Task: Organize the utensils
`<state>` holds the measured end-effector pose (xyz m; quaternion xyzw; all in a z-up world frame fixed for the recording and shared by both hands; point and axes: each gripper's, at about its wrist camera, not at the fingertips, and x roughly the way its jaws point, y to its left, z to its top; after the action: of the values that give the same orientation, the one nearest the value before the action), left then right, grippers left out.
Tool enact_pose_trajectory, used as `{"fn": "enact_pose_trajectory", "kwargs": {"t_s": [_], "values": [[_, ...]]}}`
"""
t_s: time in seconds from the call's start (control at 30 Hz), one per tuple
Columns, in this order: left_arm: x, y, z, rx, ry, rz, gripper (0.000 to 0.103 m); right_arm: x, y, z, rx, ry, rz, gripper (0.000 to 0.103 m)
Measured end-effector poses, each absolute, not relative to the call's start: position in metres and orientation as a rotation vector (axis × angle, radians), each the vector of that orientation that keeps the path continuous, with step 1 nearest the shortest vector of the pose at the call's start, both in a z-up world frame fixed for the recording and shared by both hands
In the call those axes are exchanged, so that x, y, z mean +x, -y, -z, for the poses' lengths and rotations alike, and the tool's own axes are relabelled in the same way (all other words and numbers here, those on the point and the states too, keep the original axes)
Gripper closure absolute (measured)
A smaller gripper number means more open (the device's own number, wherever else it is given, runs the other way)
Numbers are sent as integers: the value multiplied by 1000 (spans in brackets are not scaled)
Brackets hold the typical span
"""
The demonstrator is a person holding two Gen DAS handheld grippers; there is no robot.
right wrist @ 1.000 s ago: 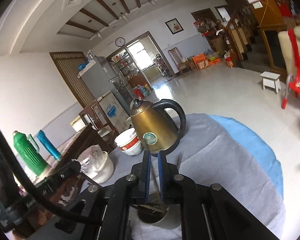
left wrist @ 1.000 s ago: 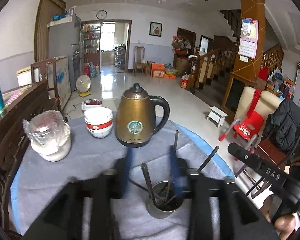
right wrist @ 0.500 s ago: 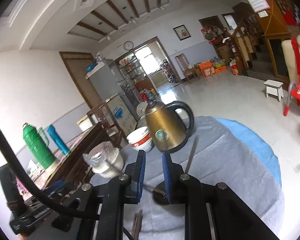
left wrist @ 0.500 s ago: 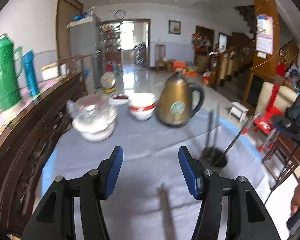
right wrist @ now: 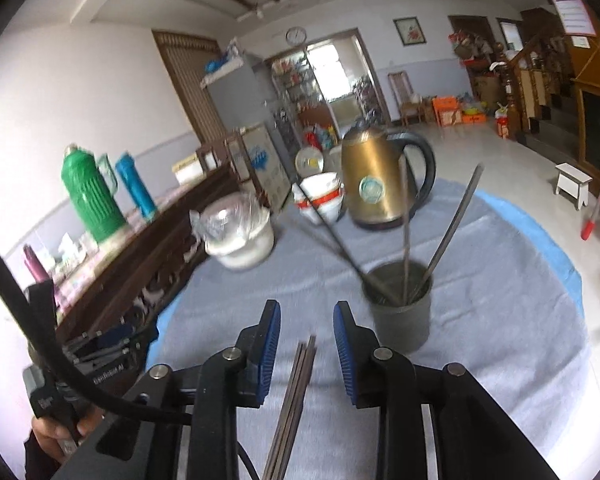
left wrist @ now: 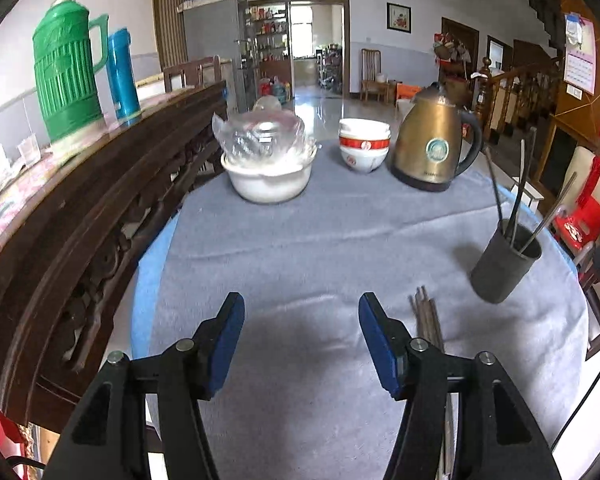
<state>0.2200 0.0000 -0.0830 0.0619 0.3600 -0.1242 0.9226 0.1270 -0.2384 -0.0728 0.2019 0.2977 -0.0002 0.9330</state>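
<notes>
On the grey cloth point(left wrist: 308, 240) at my right stands a dark cup point(left wrist: 505, 265) holding several thin metal sticks point(left wrist: 518, 192) that lean apart and poke well above its rim. Farther back I see a white pot point(left wrist: 267, 178) with a plastic-wrapped lid on top, stacked bowls point(left wrist: 364, 148) and a brass kettle point(left wrist: 432, 148) in a row.

A bundle of chopsticks point(right wrist: 296, 396) lies flat on the cloth, near the cup. My right gripper point(right wrist: 306, 354) has its fingers moderately apart, holding nothing; the chopsticks run straight through the gap between them, touching neither pad as far as I can tell. My left gripper point(left wrist: 301, 342) is spread wide and empty, over bare cloth; the chopsticks lie just outside its right finger point(left wrist: 380, 346).
</notes>
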Motion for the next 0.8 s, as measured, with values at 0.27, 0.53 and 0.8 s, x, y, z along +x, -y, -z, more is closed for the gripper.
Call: {"fn": "enact_pose_trajectory", "kwargs": {"t_s": [0.27, 0.53, 0.8], "values": [[235, -18, 115, 116, -834, 257, 42, 151, 204, 112, 393, -745, -5, 73], [257, -34, 144, 126, -891, 247, 42, 183, 181, 133, 354, -822, 5, 73], [282, -50, 163, 88, -934, 242, 42, 209, 163, 145, 319, -882, 15, 73]]}}
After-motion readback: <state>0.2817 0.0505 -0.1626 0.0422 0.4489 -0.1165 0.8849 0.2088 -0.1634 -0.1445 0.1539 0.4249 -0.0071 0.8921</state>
